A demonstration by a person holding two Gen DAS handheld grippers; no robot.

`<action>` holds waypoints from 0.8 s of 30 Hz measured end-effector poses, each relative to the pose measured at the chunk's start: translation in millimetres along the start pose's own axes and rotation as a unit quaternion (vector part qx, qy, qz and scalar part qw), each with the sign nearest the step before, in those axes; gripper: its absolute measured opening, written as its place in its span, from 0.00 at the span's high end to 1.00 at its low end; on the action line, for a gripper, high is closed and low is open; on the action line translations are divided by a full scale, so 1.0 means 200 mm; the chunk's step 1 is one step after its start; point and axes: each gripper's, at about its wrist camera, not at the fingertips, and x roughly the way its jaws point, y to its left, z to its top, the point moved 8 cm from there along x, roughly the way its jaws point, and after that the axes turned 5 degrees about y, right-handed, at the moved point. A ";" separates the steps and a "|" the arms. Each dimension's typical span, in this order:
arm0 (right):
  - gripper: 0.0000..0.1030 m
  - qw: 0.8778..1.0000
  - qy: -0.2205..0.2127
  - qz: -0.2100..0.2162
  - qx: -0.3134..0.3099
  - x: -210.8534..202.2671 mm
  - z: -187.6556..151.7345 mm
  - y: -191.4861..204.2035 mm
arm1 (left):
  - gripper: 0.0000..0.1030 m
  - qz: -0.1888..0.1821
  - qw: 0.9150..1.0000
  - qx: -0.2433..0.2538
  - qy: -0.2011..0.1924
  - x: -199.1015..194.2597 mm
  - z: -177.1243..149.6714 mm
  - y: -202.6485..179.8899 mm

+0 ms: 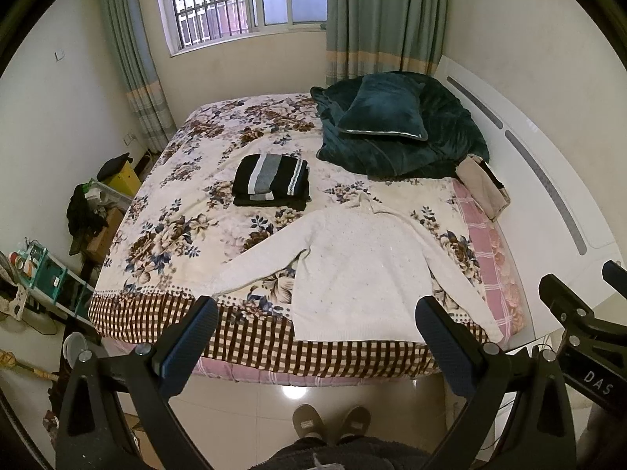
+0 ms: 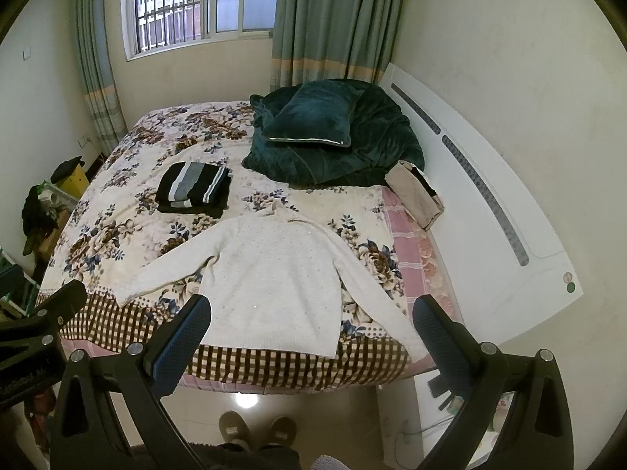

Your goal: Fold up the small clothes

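A white knit sweater (image 1: 352, 270) (image 2: 274, 282) lies flat and face up on the floral bedspread (image 1: 184, 211) (image 2: 117, 203), collar toward the window, both sleeves spread outward, hem at the near edge of the bed. Behind it sits a folded black garment with grey and white stripes (image 1: 270, 180) (image 2: 194, 186). My left gripper (image 1: 313, 337) is open, held above the floor in front of the bed edge, holding nothing. My right gripper (image 2: 311, 333) is open too, off the bed and empty. Each gripper shows at the edge of the other's view.
A dark green quilt with a pillow (image 1: 392, 129) (image 2: 333, 129) is piled at the far right of the bed. A beige folded item (image 1: 482, 184) (image 2: 415, 192) lies by the white headboard (image 2: 490, 203). Clutter and boxes (image 1: 98, 203) stand left of the bed. A person's slippered feet (image 1: 329, 423) are on the tiled floor.
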 end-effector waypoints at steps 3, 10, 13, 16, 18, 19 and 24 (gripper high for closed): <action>0.00 1.000 -0.001 0.000 0.000 -0.01 0.01 -0.01 | 0.00 0.001 1.000 0.003 -0.001 0.00 0.00 0.00; 0.00 1.000 -0.002 0.001 0.001 -0.01 0.02 -0.01 | 0.00 -0.002 1.000 0.000 -0.003 -0.04 0.00 0.01; 0.00 1.000 -0.002 0.001 0.001 -0.02 0.02 -0.01 | 0.00 -0.001 1.000 0.000 -0.004 -0.05 0.01 0.01; 0.00 1.000 -0.001 0.002 0.002 -0.02 0.02 0.00 | 0.00 -0.001 1.000 -0.001 -0.004 -0.05 0.00 0.00; 0.00 1.000 -0.003 0.001 0.001 -0.02 0.01 0.00 | 0.00 -0.002 1.000 -0.001 -0.004 -0.05 0.00 0.00; 0.00 1.000 -0.003 0.001 0.001 -0.02 0.02 0.00 | 0.00 -0.001 1.000 -0.001 -0.004 -0.05 0.00 0.00; 0.00 1.000 -0.003 0.003 0.000 -0.03 0.02 0.00 | 0.00 -0.002 1.000 -0.002 -0.006 -0.07 0.02 0.00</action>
